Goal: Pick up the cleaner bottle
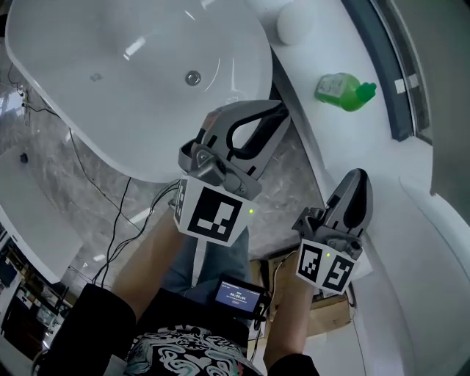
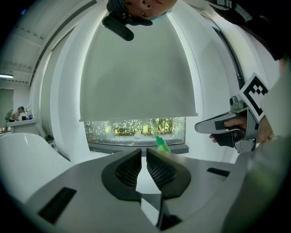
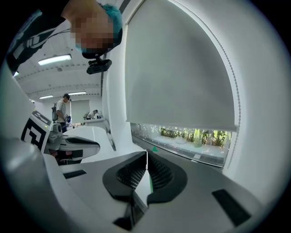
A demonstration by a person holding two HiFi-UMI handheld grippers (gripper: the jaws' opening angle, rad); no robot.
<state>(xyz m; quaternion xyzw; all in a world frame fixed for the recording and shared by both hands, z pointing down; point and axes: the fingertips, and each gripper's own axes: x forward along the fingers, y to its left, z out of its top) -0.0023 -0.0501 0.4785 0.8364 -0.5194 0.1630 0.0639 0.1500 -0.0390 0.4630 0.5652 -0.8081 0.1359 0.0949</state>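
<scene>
One view, head, shows whole cleaner bottle (image 1: 344,92); left claw (image 2: 143,154) parted, right claw (image 3: 146,157) clenched.

Green cleaner bottle (image 1: 344,91), translucent (cap end pointing right), lying on its side, on the white ledge (image 1: 345,139), untouched

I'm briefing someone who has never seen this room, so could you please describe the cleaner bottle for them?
Start at the big white bathtub, then look to the white ledge that runs alongside it. The cleaner bottle sits there, near a round white object. It is the only green thing on that ledge.
</scene>
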